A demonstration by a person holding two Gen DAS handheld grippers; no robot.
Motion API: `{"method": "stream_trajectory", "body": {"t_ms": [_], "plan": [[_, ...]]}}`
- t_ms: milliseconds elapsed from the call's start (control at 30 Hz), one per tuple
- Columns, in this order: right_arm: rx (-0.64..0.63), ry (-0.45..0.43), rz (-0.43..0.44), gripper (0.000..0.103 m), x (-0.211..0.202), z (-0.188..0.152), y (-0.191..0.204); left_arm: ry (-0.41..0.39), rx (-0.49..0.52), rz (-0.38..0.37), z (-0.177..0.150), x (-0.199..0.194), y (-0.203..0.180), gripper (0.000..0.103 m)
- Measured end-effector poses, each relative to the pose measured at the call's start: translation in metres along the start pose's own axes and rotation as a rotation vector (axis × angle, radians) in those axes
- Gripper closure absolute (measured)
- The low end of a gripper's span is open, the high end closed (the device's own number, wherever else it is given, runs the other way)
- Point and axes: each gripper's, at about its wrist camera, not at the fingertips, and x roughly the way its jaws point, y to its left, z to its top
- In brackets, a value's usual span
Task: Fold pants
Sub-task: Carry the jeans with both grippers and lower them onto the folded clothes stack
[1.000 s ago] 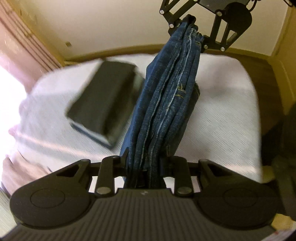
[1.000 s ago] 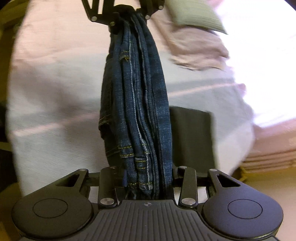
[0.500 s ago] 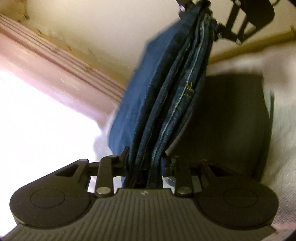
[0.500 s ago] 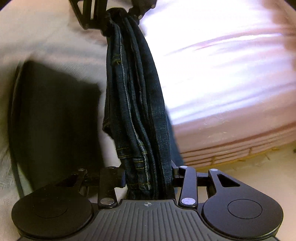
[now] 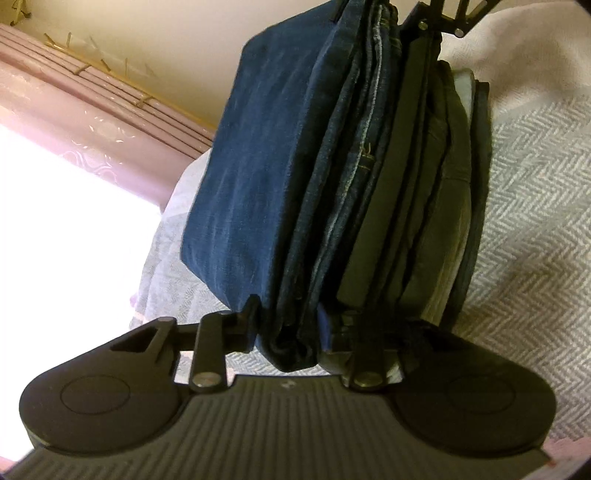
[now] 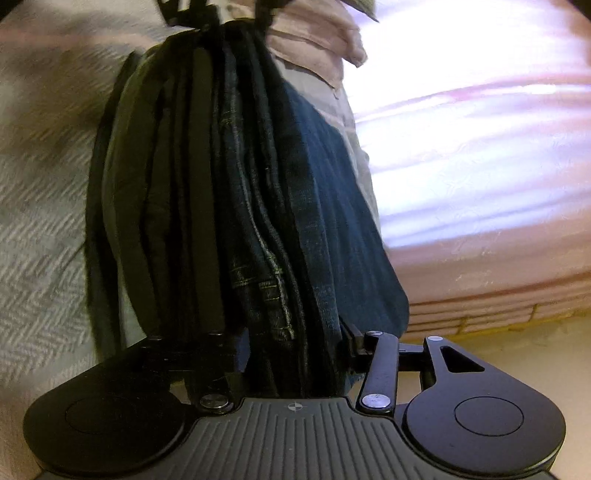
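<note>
Folded blue jeans (image 5: pixel 258 166) stretch between my two grippers, pressed flat against a stack of dark folded pants (image 5: pixel 424 221) on the bed. My left gripper (image 5: pixel 288 325) is shut on the near end of the jeans. The right gripper (image 5: pixel 443 18) clamps the far end at the top of the left wrist view. In the right wrist view the jeans (image 6: pixel 314 221) sit between the fingers of my right gripper (image 6: pixel 295 350), which is shut on them. There the dark stack (image 6: pixel 155 184) lies directly beside the jeans, and the left gripper (image 6: pixel 207 11) holds the far end.
A grey herringbone blanket (image 5: pixel 535 221) covers the bed (image 6: pixel 37 221) under the stack. Pink pleated fabric (image 5: pixel 74 110) and a bright washed-out area lie on the other side. Crumpled pink cloth (image 6: pixel 321 37) lies beyond the jeans, with pale floor (image 6: pixel 517 332) below the bed's edge.
Both grippers carried the hanging jeans sideways over to the dark stack and turned them flat. The jeans now rest against that stack, where they hung free above the bed before.
</note>
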Motion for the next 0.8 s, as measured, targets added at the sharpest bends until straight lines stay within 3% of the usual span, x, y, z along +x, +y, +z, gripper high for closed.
{"method": "stream_trajectory", "body": {"t_ms": [167,433,567,700,800], "plan": [[0.041,-0.034,-0.027,0.067,-0.017,-0.009,0.001,-0.02,0.008,0.067,-0.001,-0.016,-0.007,0.083],[-0.016,-0.022,-0.022,0.067,-0.025,-0.01,0.006,-0.02,-0.012,0.058,-0.003,-0.016,-0.028,0.084],[0.056,-0.009,-0.027,0.066,-0.024,-0.002,-0.002,-0.021,-0.022,0.057,0.009,-0.033,-0.026,0.084],[-0.052,-0.001,-0.035,0.064,-0.023,-0.009,0.013,-0.002,-0.001,0.027,0.008,-0.022,-0.036,0.083],[-0.004,0.023,-0.007,0.061,-0.034,-0.002,0.002,0.008,-0.005,0.02,0.008,-0.022,-0.035,0.08]]}}
